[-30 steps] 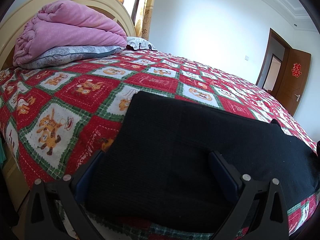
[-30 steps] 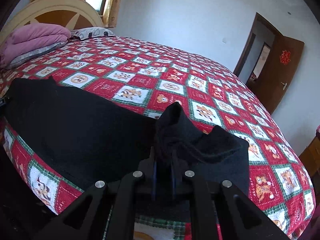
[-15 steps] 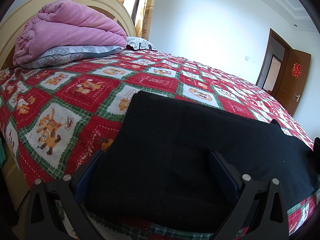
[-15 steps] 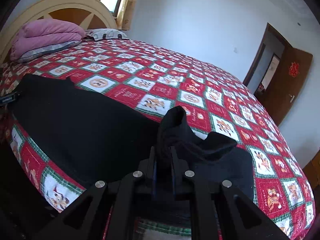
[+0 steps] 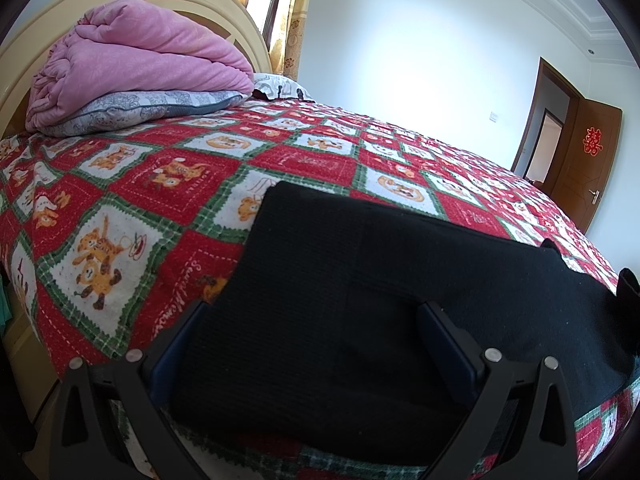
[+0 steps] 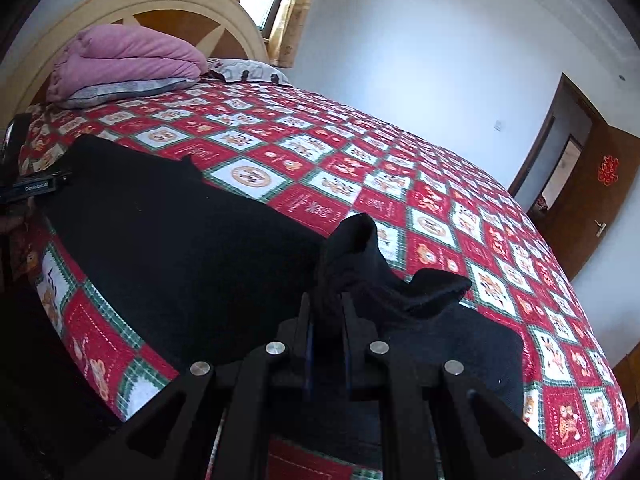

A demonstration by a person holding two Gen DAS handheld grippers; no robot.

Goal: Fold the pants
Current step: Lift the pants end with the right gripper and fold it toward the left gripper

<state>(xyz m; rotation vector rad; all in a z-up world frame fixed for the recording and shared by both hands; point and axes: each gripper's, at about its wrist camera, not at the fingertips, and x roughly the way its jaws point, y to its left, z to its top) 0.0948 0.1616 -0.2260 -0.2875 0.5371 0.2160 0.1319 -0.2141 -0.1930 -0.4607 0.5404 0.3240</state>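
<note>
Here, pants [image 6: 168, 240] hem in the right tool's [image 6: 326, 320] pinch.

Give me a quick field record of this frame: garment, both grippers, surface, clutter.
garment: black pants, laid flat along the near edge of the bed
right gripper: shut on the pants, a bunched end raised off the bed
left gripper: open, fingers astride the other end of the pants
surface: red quilt
clutter: pink duvet on grey pillow, by the headboard
</note>
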